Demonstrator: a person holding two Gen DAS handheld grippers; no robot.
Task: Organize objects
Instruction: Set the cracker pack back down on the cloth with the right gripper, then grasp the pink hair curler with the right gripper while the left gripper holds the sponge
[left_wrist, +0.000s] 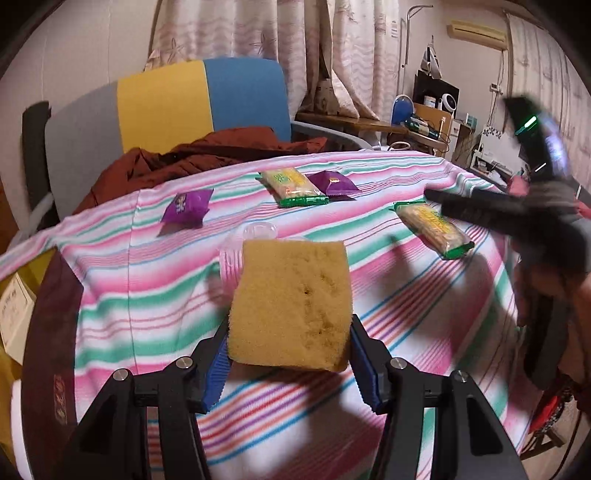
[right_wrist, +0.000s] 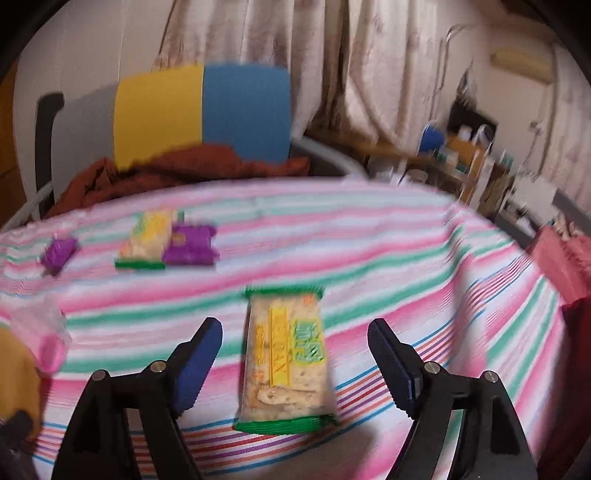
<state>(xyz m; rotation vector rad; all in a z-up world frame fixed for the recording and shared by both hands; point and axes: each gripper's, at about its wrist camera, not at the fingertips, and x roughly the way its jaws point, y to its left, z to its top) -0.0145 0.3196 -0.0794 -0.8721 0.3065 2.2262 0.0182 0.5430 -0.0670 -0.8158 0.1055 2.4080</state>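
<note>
Yellow foam, a sponge (left_wrist: 291, 304), sits pinched between the blue pads of the left claw (left_wrist: 290, 363), held above the striped tabletop (left_wrist: 147, 295). The right claw (right_wrist: 295, 363) is spread wide and grips nothing, with a green-edged cracker pack (right_wrist: 284, 360) lying flat between its fingers. Farther back lie another cracker pack (left_wrist: 293, 186) touching a purple packet (left_wrist: 334, 184), and a 2nd purple packet (left_wrist: 186, 206) apart.
</note>
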